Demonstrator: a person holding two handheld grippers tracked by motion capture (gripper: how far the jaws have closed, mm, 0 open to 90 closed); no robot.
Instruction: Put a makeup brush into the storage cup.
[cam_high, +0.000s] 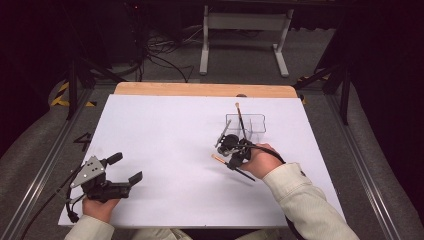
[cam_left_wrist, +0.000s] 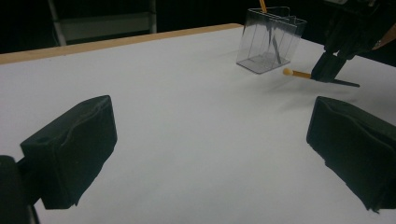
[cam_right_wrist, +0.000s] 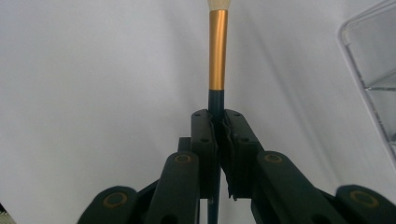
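- The surface (cam_high: 165, 145) is plain white, with a pale wooden strip (cam_high: 200, 89) along its far edge.
- The brush (cam_right_wrist: 217, 56) has a dark handle, a gold ferrule and a cream tip.
- The right tool (cam_right_wrist: 219, 135) is black — so is the left tool (cam_high: 127, 170), under a grey plate (cam_high: 89, 171).
- The container (cam_high: 246, 123) is clear, unpatterned.
- The sleeve (cam_high: 305, 205) is cream.

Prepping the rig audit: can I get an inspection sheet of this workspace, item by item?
Surface: white sheet over a wooden table edge, flat.
Job's things: clear organizer box upright with one brush standing in it; second brush clamped in the right gripper.
Clutter: nothing seen on the sheet.
Grippers: right gripper shut on the brush, beside the box; left gripper open, nothing between its jaws.
Cables: one trails from each gripper; a loose bundle lies on the floor behind.
Surroundings: white stand legs, dark curtains, grey floor.
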